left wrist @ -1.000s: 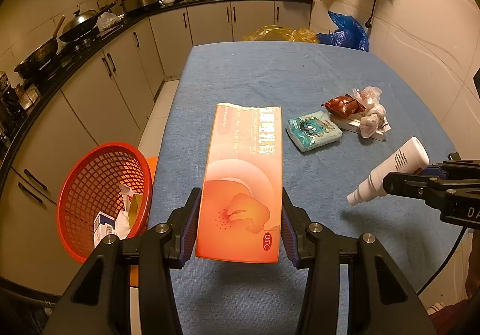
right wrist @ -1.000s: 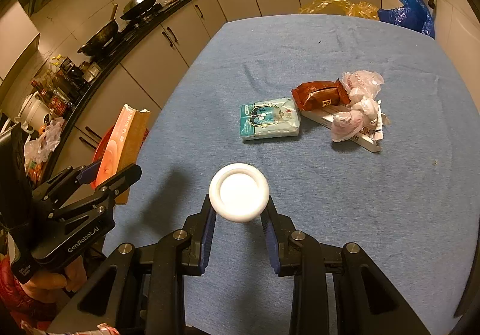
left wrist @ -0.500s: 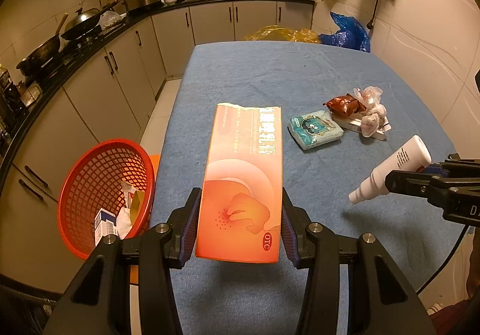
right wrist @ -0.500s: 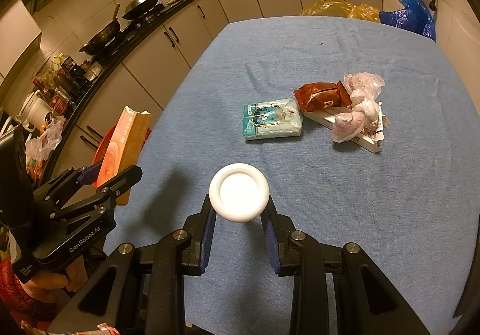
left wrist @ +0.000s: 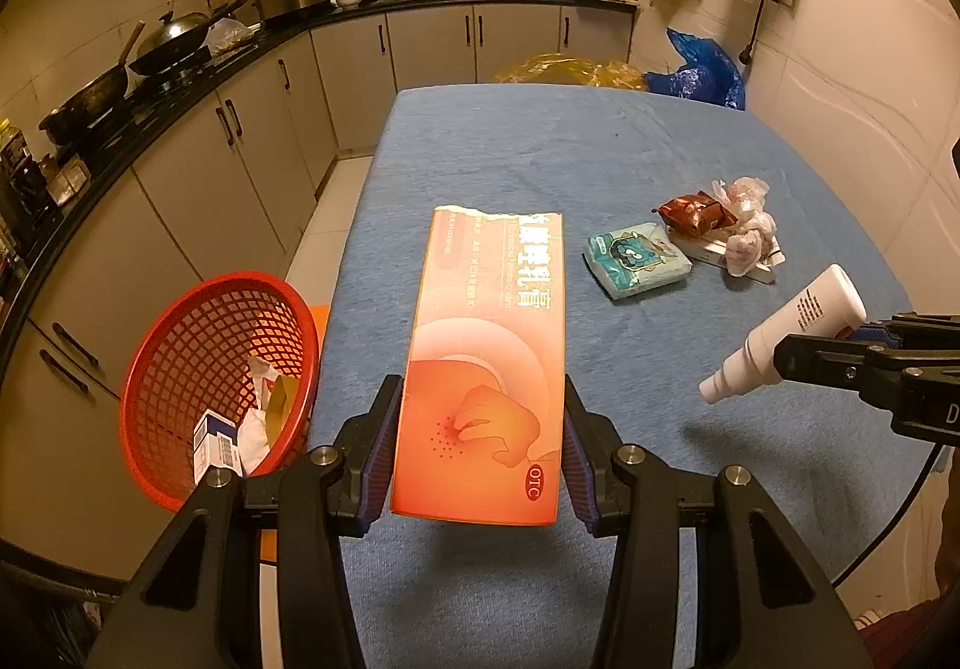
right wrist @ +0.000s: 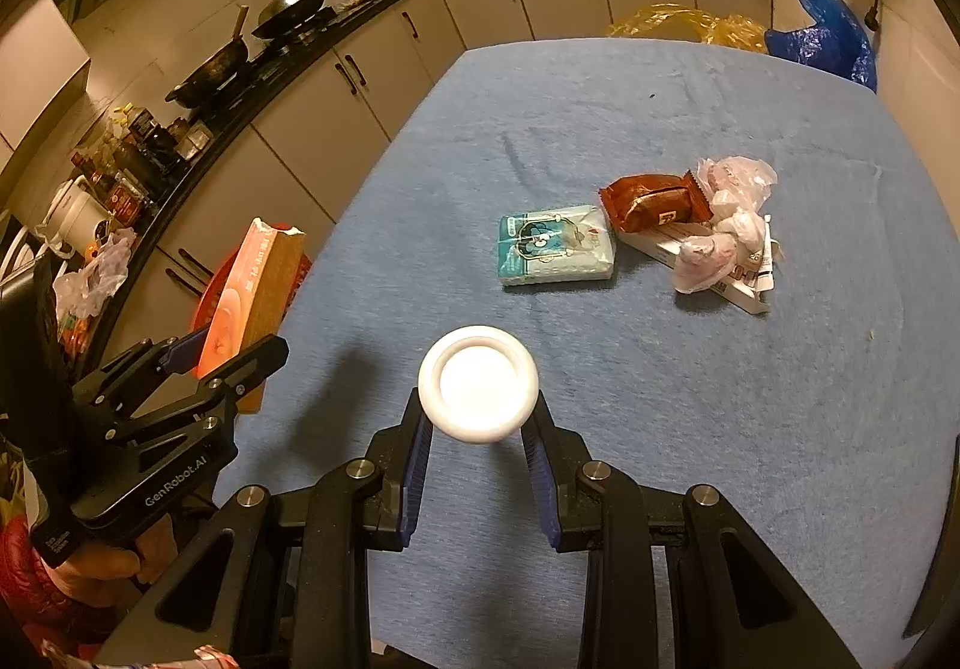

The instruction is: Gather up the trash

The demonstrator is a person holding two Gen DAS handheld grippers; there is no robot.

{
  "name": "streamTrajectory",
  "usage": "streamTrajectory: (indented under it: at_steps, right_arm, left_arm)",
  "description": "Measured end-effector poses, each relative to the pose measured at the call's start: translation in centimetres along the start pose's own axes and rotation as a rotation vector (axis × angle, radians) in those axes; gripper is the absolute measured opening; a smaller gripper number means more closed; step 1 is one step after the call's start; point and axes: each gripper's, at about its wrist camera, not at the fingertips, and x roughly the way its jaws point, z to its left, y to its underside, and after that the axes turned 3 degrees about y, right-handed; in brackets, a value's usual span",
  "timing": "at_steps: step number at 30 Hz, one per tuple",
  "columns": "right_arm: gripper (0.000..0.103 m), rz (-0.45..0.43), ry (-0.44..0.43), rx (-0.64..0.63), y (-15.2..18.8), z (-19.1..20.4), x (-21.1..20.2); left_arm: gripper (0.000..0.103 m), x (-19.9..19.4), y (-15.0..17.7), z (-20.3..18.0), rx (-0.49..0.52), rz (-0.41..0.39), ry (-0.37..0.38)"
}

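Note:
My left gripper [left wrist: 480, 444] is shut on a long orange carton [left wrist: 489, 363] with a torn top, held above the near left part of the blue table [left wrist: 540, 147]. In the right wrist view that carton [right wrist: 255, 297] and the left gripper [right wrist: 228, 363] show at the left. My right gripper [right wrist: 477, 441] is shut on a white bottle [right wrist: 478, 383], seen end-on; from the left wrist view the bottle [left wrist: 786, 330] points down-left. A red mesh basket [left wrist: 210, 375] with some trash stands below the table's left edge.
On the table lie a teal tissue pack [right wrist: 555, 246], a brown snack wrapper [right wrist: 654, 201], crumpled pink-white plastic [right wrist: 729, 216] and a flat white box [right wrist: 708, 264]. Kitchen cabinets and a counter with pans [left wrist: 162, 51] run along the left. Yellow and blue bags [left wrist: 702, 72] sit behind the table.

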Motion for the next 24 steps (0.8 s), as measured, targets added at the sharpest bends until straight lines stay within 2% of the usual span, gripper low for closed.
streamTrajectory:
  at_steps: [24]
  right_arm:
    - [0.032,-0.006,-0.019,-0.049,-1.3,1.7,0.0]
  left_arm:
    - [0.047,-0.4,0.1,1.5,-0.047,-0.016,-0.022]
